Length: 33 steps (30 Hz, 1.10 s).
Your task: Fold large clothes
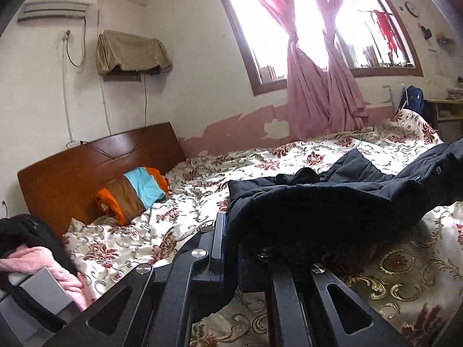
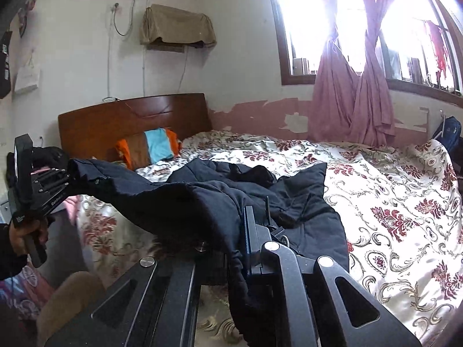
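A large dark navy padded jacket lies across the floral bedspread, its near edge lifted off the bed. My left gripper is shut on the jacket's near edge, the cloth draped over its right finger. It also shows in the right wrist view, held in a hand at the left, pinching the jacket. My right gripper is shut on the jacket too; the cloth hangs between its fingers and hides the left one. The rest of the jacket lies crumpled on the bedspread.
A wooden headboard stands at the bed's far end with a striped orange, brown and blue pillow against it. Pink curtains hang at the window. Pink and black clothes lie at the left. A blue backpack sits at the far right.
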{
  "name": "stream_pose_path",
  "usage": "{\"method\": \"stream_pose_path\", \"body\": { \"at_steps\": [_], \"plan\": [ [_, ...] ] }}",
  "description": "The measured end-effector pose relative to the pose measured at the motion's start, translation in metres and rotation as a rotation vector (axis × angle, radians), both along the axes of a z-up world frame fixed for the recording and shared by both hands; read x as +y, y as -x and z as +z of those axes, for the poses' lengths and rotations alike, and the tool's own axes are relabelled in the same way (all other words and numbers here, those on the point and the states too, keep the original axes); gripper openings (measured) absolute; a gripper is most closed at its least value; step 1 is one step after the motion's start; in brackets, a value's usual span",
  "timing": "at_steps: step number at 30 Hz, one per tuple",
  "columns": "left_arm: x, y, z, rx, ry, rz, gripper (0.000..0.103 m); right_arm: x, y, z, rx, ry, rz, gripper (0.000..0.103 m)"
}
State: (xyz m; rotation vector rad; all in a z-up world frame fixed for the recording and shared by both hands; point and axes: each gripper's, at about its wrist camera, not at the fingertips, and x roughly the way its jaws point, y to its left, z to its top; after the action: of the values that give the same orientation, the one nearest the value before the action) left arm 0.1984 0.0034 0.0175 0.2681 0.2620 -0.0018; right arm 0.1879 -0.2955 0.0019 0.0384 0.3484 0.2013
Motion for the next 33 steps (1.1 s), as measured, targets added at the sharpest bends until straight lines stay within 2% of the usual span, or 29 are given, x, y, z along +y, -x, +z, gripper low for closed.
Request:
{"method": "stream_pose_path", "body": {
  "at_steps": [6,11,15,18,24,29,33],
  "plan": [
    [0.011,0.050,0.015,-0.040,0.024,-0.023,0.006,0.004,0.048,0.013,-0.033,0.005,0.024,0.007],
    [0.014,0.090,0.023,-0.115,-0.012,-0.026,0.006,0.009,0.093,0.027,-0.090,0.025,0.053,0.007],
    [0.020,0.120,0.035,-0.145,0.016,-0.026,0.006,0.016,0.117,0.042,-0.139,0.056,0.068,0.007],
    [0.024,0.127,0.043,-0.160,0.021,-0.023,0.006,0.021,0.120,0.053,-0.165,0.072,0.075,0.007],
    [0.025,0.091,0.052,-0.142,0.022,-0.030,0.006,0.023,0.087,0.067,-0.203,0.100,0.056,0.007],
    [0.013,0.030,0.061,-0.119,0.011,-0.031,0.006,0.017,0.018,0.076,-0.197,0.083,-0.022,0.007],
    [0.003,-0.035,0.063,-0.089,0.026,-0.006,0.006,0.011,-0.051,0.075,-0.200,0.065,-0.089,0.007]
  ]
}}
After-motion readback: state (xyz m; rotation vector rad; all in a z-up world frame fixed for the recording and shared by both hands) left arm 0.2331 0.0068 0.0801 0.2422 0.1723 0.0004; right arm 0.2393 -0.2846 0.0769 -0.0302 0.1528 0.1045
